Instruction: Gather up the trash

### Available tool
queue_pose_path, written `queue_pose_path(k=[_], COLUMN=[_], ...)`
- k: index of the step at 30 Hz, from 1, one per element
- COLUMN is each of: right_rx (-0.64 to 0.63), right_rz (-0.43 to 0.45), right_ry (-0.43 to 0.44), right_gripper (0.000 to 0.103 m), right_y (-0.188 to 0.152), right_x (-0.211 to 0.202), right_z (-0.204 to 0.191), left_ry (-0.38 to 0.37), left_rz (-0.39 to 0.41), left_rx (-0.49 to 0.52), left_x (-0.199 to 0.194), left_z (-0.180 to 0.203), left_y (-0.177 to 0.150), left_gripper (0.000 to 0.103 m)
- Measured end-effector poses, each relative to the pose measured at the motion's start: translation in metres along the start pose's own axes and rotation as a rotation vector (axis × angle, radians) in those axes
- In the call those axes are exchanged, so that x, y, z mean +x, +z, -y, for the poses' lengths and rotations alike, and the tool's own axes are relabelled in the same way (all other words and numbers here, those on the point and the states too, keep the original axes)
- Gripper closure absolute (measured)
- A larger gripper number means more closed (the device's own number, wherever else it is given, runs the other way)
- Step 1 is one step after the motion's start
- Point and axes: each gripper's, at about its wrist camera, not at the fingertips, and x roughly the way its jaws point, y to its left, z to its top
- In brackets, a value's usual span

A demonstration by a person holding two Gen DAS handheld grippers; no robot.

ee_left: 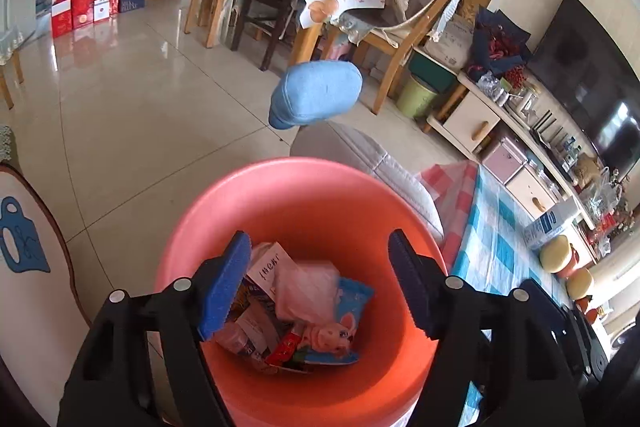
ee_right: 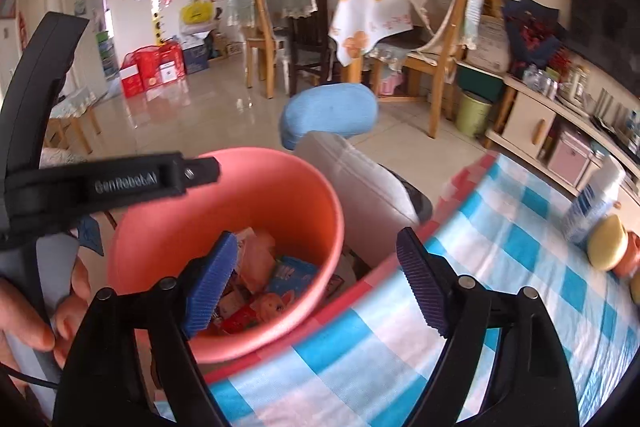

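A grey cushioned seat (ee_right: pixel 360 183) with a blue cushion (ee_left: pixel 316 95) behind it is sitting just beyond the orange bin (ee_left: pixel 304 195), beside the checked tablecloth (ee_right: pixel 500 267). The bin is holding crumpled wrappers (ee_left: pixel 304 311), pink, blue and red. Left gripper (ee_left: pixel 320 283) is hanging wide open over the bin, empty; right gripper (ee_right: pixel 316 287) is likewise gaping, gripping nothing, over the bin's edge.
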Motion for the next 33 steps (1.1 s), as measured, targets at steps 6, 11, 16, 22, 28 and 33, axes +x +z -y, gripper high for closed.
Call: queue_pose_path(k=[6, 11, 16, 22, 28, 33], right_rx=[0.027, 0.035, 0.049, 0.072, 0.108, 0.145], right_rz=[-0.010, -0.019, -0.005, 0.018, 0.035, 0.065], right_ry=[-0.109, -0.178, -0.234, -0.297, -0.355, -0.399], right_gripper=[0.015, 0.015, 0.015, 0.015, 0.015, 0.015], right_y=[-0.023, -0.042, -0.061, -0.080, -0.100, -0.113], right_x=[-0.030, -0.055, -0.084, -0.119, -0.150, -0.170], right_z=[0.027, 0.048, 0.064, 0.085, 0.108, 0.125], left_ry=[-0.010, -0.031, -0.030, -0.051, -0.068, -0.062], left_rz=[-0.016, -0.027, 0.001, 0.063, 0.108, 0.126], left_rx=[0.007, 0.057, 0.176, 0.321, 0.436, 0.521], left_x=[0.000, -0.003, -0.009, -0.024, -0.037, -0.043], left_z=[0.013, 0.033, 0.069, 0.117, 0.158, 0.184], left_y=[-0.005, -0.011, -0.022, -0.041, -0.061, -0.079], left_gripper=[0.012, 0.012, 0.012, 0.010, 0.009, 0.009])
